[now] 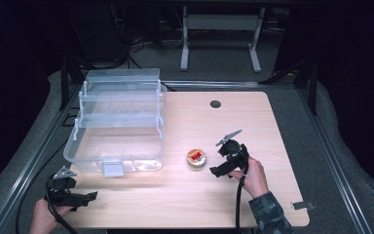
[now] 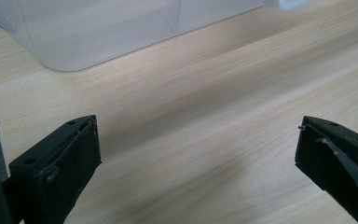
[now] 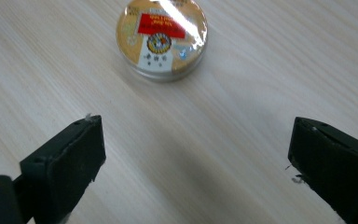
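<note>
A small round gold tin (image 1: 196,158) with a red label lies flat on the wooden table (image 1: 253,122), right of a clear plastic tiered box (image 1: 118,122). My right gripper (image 1: 216,171) is just right of the tin, held by a hand, jaws wide apart and empty. In the right gripper view the tin (image 3: 161,38) lies a short way beyond the open gripper (image 3: 196,154). My left gripper (image 1: 88,197) rests near the table's front left corner, open and empty. Its own view has the gripper (image 2: 198,154) over bare wood with the box's wall (image 2: 98,32) ahead.
A round cable hole (image 1: 215,104) sits at the table's far edge. A small metal clip (image 1: 302,205) lies at the front right corner. Grey padding (image 1: 336,146) surrounds the table. A white latch (image 1: 113,168) juts from the box front.
</note>
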Demonstrator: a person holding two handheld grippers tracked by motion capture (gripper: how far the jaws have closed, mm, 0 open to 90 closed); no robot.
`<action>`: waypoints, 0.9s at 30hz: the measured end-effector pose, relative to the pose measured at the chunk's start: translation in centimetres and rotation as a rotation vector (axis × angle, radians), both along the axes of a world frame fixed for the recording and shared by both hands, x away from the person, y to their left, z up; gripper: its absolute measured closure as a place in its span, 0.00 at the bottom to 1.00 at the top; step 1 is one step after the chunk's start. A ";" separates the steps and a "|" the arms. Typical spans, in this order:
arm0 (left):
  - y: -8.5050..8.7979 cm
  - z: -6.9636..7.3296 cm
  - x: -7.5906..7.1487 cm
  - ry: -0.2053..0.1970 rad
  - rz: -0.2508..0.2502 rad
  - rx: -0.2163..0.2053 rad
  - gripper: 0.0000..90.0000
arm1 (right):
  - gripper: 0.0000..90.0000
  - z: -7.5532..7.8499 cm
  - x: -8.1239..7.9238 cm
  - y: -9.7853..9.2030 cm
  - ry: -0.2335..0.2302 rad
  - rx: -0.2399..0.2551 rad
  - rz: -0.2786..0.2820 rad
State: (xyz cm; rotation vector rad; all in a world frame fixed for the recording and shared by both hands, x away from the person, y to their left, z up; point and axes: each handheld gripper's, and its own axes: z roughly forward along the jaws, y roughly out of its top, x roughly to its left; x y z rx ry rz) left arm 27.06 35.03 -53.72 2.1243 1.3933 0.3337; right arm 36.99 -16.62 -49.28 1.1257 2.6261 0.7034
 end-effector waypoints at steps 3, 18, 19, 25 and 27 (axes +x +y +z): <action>0.0 0.1 0.0 0.007 -0.001 0.003 0.00 | 0.04 0.3 1.0 1.3 0.012 -0.005 0.019; 0.0 -0.4 0.2 0.028 -0.006 0.009 0.00 | 0.00 -0.9 5.1 6.0 0.073 -0.079 0.043; 0.0 -0.4 0.2 0.027 -0.008 0.010 0.00 | 0.00 -1.1 5.3 6.3 0.084 -0.086 0.051; -0.1 -0.4 0.2 0.032 -0.012 0.016 0.00 | 0.00 -1.8 6.1 7.8 0.124 -0.094 0.071; -0.1 -0.4 0.2 0.031 -0.012 0.015 0.00 | 0.00 -2.3 6.4 8.4 0.129 -0.139 0.069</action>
